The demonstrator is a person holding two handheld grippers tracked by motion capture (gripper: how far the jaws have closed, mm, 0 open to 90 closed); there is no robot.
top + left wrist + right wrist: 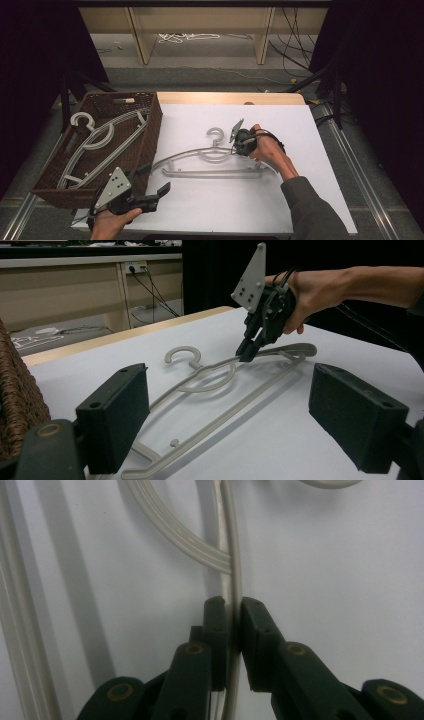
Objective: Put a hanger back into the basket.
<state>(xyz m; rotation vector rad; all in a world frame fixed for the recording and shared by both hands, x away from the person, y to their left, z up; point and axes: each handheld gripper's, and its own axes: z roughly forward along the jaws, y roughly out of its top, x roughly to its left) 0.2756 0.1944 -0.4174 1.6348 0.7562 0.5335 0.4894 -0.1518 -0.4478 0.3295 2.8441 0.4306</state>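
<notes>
Now right gripper point(234, 605) pinched on pale hanger point(231, 540) arm, left gripper point(227, 415) wide open, seemingly empty.

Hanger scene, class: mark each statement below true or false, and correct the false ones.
1. The right hand-held gripper is shut on the hanger lying on the table. True.
2. The left hand-held gripper holds a hanger. False: its jaws stand open with nothing between them.
3. The basket is empty. False: hangers lie in it.
4. The basket stands at the table's left edge in the high view. True.
5. The right hand-held gripper grips the hanger by its hook. False: it clamps the thin arm beside the neck.
</notes>
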